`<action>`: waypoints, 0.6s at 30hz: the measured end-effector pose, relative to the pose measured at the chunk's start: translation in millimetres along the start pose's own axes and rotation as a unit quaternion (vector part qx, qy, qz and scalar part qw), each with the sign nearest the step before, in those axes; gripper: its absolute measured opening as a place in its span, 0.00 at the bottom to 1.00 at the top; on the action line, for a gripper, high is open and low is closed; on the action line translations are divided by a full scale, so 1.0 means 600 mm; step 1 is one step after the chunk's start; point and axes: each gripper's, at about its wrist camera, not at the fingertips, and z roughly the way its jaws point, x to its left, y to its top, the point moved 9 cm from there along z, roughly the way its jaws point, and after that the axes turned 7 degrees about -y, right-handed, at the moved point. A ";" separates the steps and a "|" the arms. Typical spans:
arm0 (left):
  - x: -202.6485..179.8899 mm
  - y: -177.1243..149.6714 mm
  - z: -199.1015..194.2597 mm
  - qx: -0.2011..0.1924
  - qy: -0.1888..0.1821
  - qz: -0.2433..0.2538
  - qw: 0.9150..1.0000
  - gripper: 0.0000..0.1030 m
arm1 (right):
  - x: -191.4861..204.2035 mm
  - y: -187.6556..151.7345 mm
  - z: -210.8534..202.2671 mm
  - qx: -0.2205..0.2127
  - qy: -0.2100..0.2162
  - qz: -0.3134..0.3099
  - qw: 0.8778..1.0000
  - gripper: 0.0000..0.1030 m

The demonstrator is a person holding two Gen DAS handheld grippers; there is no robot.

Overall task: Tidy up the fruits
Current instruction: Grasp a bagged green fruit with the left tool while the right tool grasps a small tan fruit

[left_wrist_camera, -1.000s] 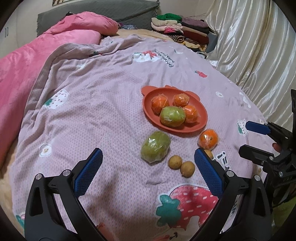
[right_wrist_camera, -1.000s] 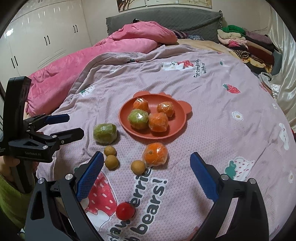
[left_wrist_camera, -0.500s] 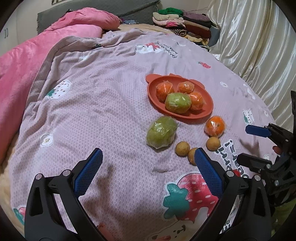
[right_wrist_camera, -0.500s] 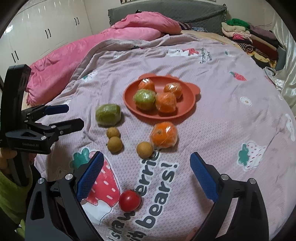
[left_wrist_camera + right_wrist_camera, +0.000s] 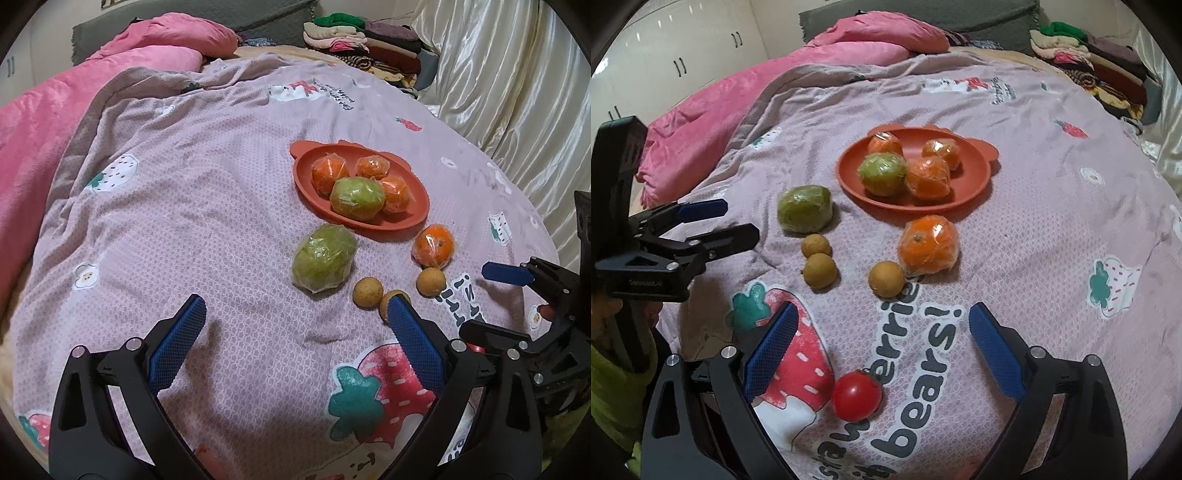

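Observation:
An orange plate (image 5: 417, 218) (image 5: 973, 173) on the bedspread holds three wrapped oranges and a green fruit (image 5: 356, 197). In front of it lie a wrapped green fruit (image 5: 325, 258) (image 5: 804, 208), a wrapped orange (image 5: 434, 245) (image 5: 929, 245) and three small brown fruits (image 5: 367, 291) (image 5: 820, 270). A red tomato (image 5: 856, 396) lies nearest, between my right fingers. My left gripper (image 5: 295, 306) (image 5: 735, 221) is open, short of the green fruit, and one of its fingers covers part of a brown fruit. My right gripper (image 5: 882, 314) (image 5: 493, 302) is open over the printed lettering.
A pink duvet (image 5: 55, 122) is heaped along the left side of the bed. Folded clothes (image 5: 362, 40) are stacked at the far end. A cream curtain (image 5: 517, 92) hangs on the right and white wardrobes (image 5: 676, 48) stand on the left. A green sleeve (image 5: 609, 391) holds the left gripper.
My right gripper has moved forward and lower, so the fruits and tomato now look bigger and closer. My left gripper shifted slightly toward the loose fruits. Both stayed open.

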 end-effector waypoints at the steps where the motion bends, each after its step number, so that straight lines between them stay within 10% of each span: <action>1: -0.001 -0.002 0.002 0.002 -0.002 0.002 1.000 0.88 | -0.001 -0.001 0.003 0.001 0.001 0.002 1.000 0.89; 18: 0.002 0.002 0.021 -0.002 -0.023 -0.009 1.000 0.61 | -0.007 0.000 0.034 0.014 0.012 0.032 0.999 0.58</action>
